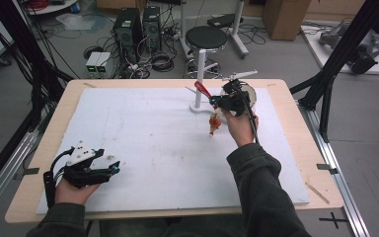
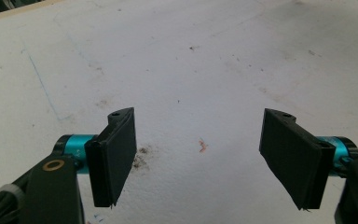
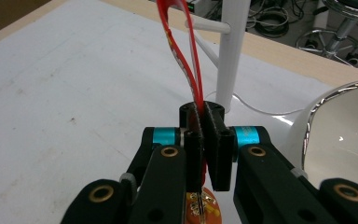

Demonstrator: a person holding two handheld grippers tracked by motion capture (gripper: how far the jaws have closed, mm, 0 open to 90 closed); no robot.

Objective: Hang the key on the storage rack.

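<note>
Ribbon [image 3: 182, 56] loop pinched tight in right gripper [image 3: 203, 140], near the white stand [image 3: 230, 51], apparently not hung yet. Left gripper [image 2: 200, 156] jaws wide, empty.

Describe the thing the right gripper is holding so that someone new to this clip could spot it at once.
Start at the white stand near the table's far right. Just in front of it the right gripper is shut on a red ribbon loop with a small orange charm dangling below the jaws. It is the brightest colour on the white board; the shiny round mirror beside it is silver.
</note>
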